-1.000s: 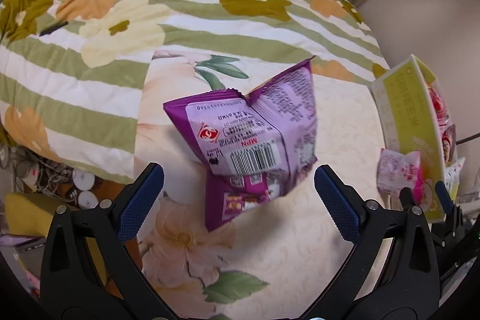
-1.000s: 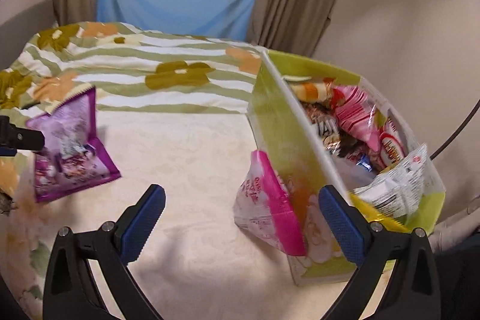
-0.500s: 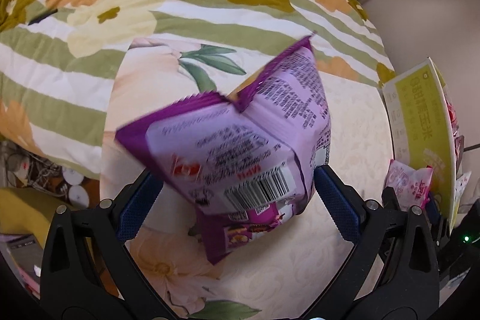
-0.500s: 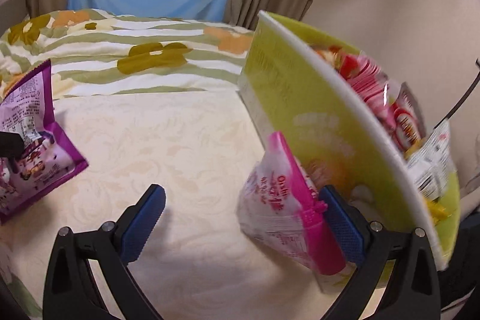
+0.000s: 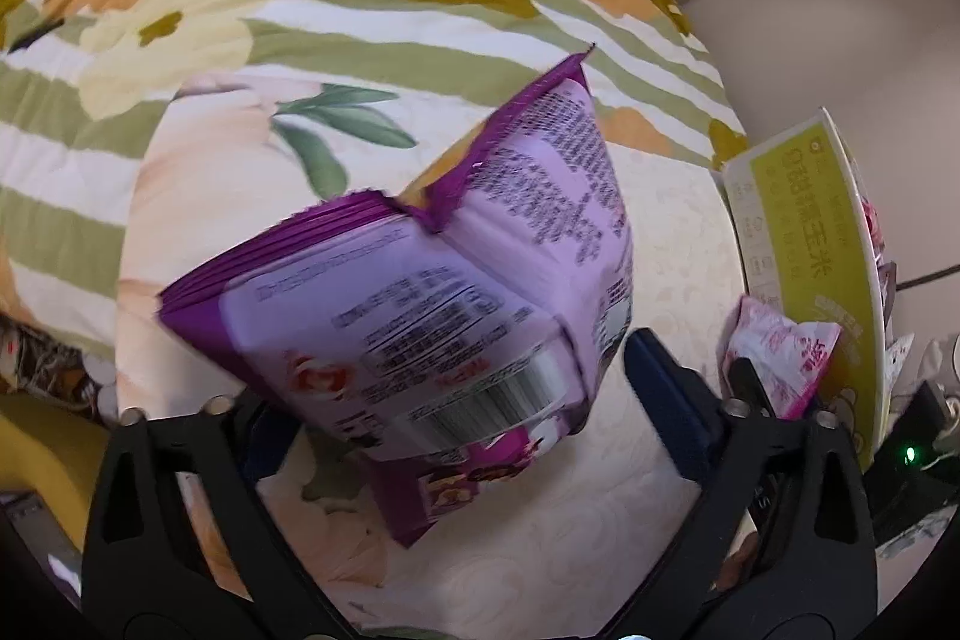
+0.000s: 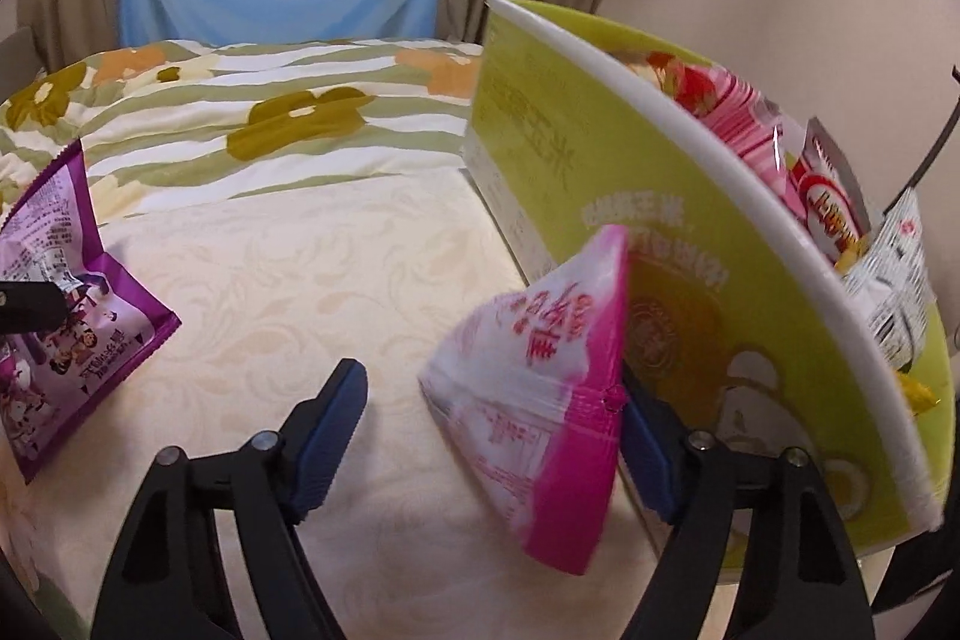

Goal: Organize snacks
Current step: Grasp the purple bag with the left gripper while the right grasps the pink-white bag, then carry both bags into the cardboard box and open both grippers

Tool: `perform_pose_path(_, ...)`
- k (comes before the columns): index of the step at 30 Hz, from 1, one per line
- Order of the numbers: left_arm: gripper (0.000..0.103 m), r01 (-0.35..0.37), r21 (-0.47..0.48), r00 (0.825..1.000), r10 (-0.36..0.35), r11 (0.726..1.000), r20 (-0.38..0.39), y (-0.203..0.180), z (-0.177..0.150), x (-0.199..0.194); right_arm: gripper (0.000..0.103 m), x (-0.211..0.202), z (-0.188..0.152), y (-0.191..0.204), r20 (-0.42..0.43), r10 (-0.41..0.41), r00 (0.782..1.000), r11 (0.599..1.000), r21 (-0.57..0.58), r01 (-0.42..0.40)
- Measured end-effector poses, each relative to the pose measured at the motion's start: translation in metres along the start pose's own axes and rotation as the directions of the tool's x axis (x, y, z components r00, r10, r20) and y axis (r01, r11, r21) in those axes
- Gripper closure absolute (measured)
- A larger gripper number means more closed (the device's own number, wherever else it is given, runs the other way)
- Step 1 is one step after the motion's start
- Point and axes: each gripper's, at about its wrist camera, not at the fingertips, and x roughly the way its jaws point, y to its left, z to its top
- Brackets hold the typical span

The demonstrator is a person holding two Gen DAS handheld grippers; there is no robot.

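**Closing both claws around snack packets on the bed**

Straddling the purple snack packet (image 5: 432, 316), the left gripper (image 5: 456, 406) has its jaws closing; the packet fills the middle of the left wrist view, between the two blue pads, but whether they press it yet cannot be told. The right gripper (image 6: 492, 412) is closing too: the pink-and-white packet (image 6: 540, 370) stands low and right of centre, its pink edge at the right pad (image 6: 645, 451), the left pad (image 6: 327, 430) apart from it. That packet leans against the green snack box (image 6: 600, 196), which runs up the right side, full of wrappers.

Against a second ago, both pairs of pads stand nearer together and each packet looms larger and lower between them.

The purple packet covers most of the left gripper's left pad, and its print is blurred. The box is cut off at the lower right. The floral bedspread (image 5: 252, 10) fills the upper left.
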Motion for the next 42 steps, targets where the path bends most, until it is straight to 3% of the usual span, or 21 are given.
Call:
perform_pose_path(1,0.019,0.006,0.008,1.000,-0.006,1.000,-0.003,-0.002,0.000,0.001,0.028,0.003,0.001,0.000,-0.008,0.003,1.000,1.000,0.009,-0.003)
perform_pose_path(6,0.023,0.021,0.035,1.000,-0.021,0.999,-0.001,-0.005,0.002,-0.002,0.033,0.025,0.002,-0.012,-0.076,0.100,0.992,0.985,0.148,-0.088)
perform_pose_path(11,0.025,0.026,0.048,1.000,-0.026,0.999,0.004,-0.005,0.003,-0.004,0.032,0.016,0.002,-0.023,0.009,0.199,0.980,0.952,0.238,-0.195)
perform_pose_path(16,0.029,0.034,0.041,0.999,-0.034,0.999,0.004,-0.004,0.003,-0.002,0.032,0.019,0.011,-0.017,0.022,0.190,0.981,0.951,0.244,-0.190)
perform_pose_path(17,0.038,0.032,0.043,0.999,-0.032,0.999,0.006,-0.004,0.003,-0.003,0.032,0.023,0.013,-0.016,0.015,0.190,0.982,0.949,0.252,-0.188)
perform_pose_path(18,0.038,0.031,0.046,0.999,-0.032,0.998,0.008,-0.004,0.003,-0.003,0.032,0.026,0.015,-0.015,0.008,0.191,0.982,0.948,0.257,-0.186)
perform_pose_path(21,0.042,0.032,0.060,0.999,-0.033,0.998,0.010,-0.005,0.005,-0.004,0.036,0.034,0.020,-0.009,-0.007,0.180,0.984,0.954,0.246,-0.173)
perform_pose_path(24,0.046,0.031,0.065,0.999,-0.032,0.997,0.011,-0.005,0.005,-0.006,0.055,0.034,0.023,-0.008,-0.016,0.182,0.983,0.960,0.218,-0.174)
perform_pose_path(28,0.052,0.049,0.057,0.999,-0.050,0.997,0.021,-0.004,0.006,-0.010,0.063,0.036,0.027,-0.009,-0.038,0.195,0.980,0.967,0.176,-0.186)
perform_pose_path(42,0.055,0.070,0.086,0.993,-0.078,0.994,0.092,-0.015,0.011,-0.049,0.064,0.004,0.037,-0.002,-0.014,0.290,0.957,0.952,0.101,-0.288)
